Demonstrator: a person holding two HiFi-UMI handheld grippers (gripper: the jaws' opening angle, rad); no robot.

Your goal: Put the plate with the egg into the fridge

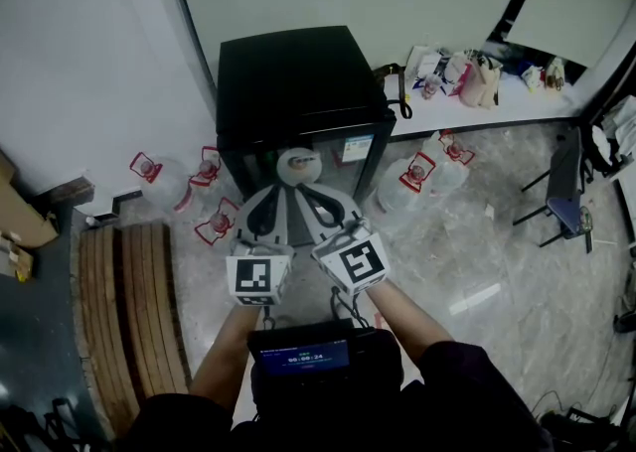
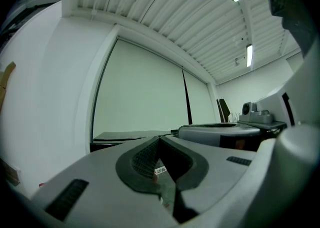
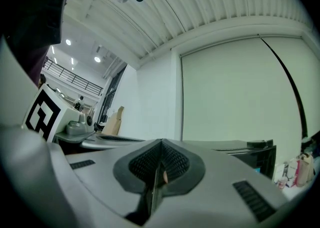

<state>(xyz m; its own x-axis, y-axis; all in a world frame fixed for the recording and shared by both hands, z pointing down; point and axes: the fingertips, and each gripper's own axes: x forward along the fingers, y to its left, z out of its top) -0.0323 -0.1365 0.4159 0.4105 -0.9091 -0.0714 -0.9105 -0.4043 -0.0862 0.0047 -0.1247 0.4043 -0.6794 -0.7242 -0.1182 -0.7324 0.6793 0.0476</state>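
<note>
A black mini fridge (image 1: 288, 82) stands against the wall, its door shut. A small white plate (image 1: 298, 164) with a pale egg on it shows low in front of the fridge, just past both grippers' tips. Whether either gripper touches it I cannot tell. My left gripper (image 1: 281, 188) and right gripper (image 1: 310, 188) sit side by side, angled up toward the fridge. In the left gripper view the jaws (image 2: 159, 138) meet at the tip, and the fridge top (image 2: 130, 136) lies beyond. In the right gripper view the jaws (image 3: 161, 142) are pressed together. Neither gripper view shows the plate.
Large water bottles with red handles lie on the floor left (image 1: 164, 177) and right (image 1: 417, 177) of the fridge. A slatted wooden board (image 1: 129, 311) lies at the left. A low white ledge (image 1: 497, 107) with clutter runs at the back right, and a chair (image 1: 566, 187) stands near it.
</note>
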